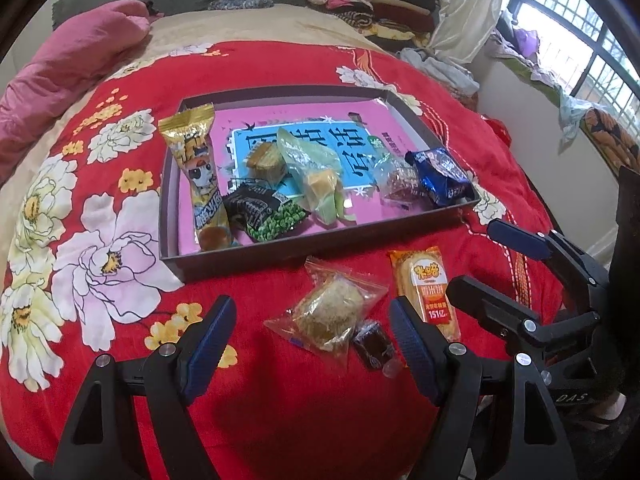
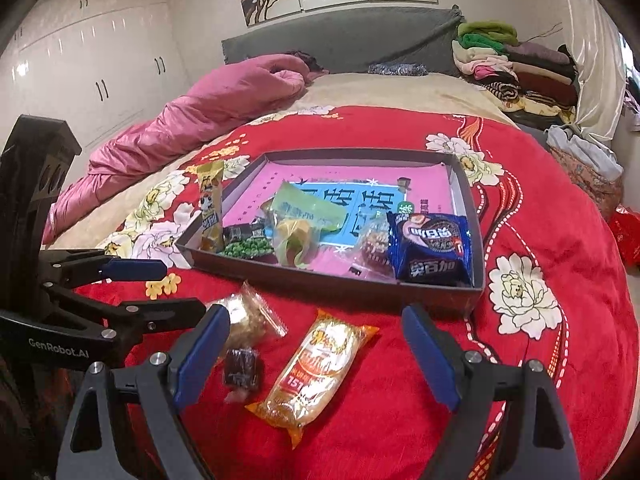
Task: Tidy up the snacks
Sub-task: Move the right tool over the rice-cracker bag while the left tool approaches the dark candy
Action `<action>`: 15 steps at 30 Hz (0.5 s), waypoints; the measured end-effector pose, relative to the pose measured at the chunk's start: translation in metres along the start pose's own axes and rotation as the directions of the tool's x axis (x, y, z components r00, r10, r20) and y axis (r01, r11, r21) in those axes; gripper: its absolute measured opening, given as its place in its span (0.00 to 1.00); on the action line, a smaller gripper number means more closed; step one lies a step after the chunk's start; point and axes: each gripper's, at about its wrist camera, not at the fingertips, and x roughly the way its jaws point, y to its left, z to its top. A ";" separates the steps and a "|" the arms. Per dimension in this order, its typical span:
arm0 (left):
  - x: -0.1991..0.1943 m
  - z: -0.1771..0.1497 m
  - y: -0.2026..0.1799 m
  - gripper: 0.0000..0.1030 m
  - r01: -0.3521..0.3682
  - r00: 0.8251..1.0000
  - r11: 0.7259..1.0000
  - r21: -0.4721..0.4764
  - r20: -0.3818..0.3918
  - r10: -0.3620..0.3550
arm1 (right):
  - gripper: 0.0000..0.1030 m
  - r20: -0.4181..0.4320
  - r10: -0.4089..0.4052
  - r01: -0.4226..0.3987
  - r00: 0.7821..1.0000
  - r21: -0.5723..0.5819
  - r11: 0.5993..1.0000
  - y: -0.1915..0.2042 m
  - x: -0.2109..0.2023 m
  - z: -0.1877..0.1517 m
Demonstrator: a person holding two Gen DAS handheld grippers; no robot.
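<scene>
In the right wrist view we have the orange rice cracker packet [image 2: 316, 364] lying on the red floral blanket [image 2: 540, 240], low in the centre of the frame and directly between the tips of our right gripper [image 2: 316, 354]. Its long axis runs from lower left to upper right, slanted across the line between the two pads rather than square to it, so we judge a slight wrist roll would be needed to close across its narrow width. The jaws stand wide and nothing is held.

In the left wrist view, our left gripper [image 1: 312, 344], also wide and empty, frames the clear bag with a crumbly cake [image 1: 328, 312] and the small dark wrapped candy [image 1: 374, 344], both at lower centre. The cracker packet sits just beyond the left gripper's right-hand pad, so the right hand is the better placed for it, and the left for the cake bag.

The grey tray [image 1: 280, 246] fills mid-frame above the loose snacks and already holds several.

Writing we can read: "151" on the cracker packet, large Chinese characters on the blue biscuit pack [image 2: 434, 248] and on the pink-and-blue sheet lining the tray, and "GenRobot.AI" on the left gripper's body at the left edge of the right wrist view.
</scene>
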 end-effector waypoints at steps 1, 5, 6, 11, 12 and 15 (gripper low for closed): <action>0.001 -0.001 -0.001 0.77 -0.001 1.000 1.000 0.002 -0.004 0.001 | 0.85 -0.003 -0.005 0.005 1.000 -0.002 1.000 0.000 0.000 -0.001; 0.005 -0.004 -0.003 0.77 0.002 1.000 1.000 0.009 -0.021 -0.002 | 0.85 -0.020 -0.022 0.022 1.000 -0.006 1.000 0.001 0.000 -0.005; 0.006 -0.004 -0.003 0.77 0.005 1.000 1.000 0.011 -0.024 -0.005 | 0.85 -0.024 -0.027 0.026 0.999 -0.006 1.000 0.001 0.000 -0.006; 0.010 -0.009 -0.005 0.77 0.006 0.999 1.000 0.021 -0.043 -0.005 | 0.85 -0.035 -0.038 0.038 0.999 -0.001 0.999 -0.001 -0.001 -0.009; 0.011 -0.010 -0.005 0.77 0.007 0.999 1.000 0.021 -0.047 -0.006 | 0.85 -0.036 -0.039 0.039 0.999 0.000 0.999 -0.001 -0.001 -0.010; 0.013 -0.012 -0.006 0.77 0.012 0.998 1.000 0.023 -0.057 -0.011 | 0.85 -0.043 -0.044 0.044 0.998 0.001 0.999 -0.001 -0.002 -0.012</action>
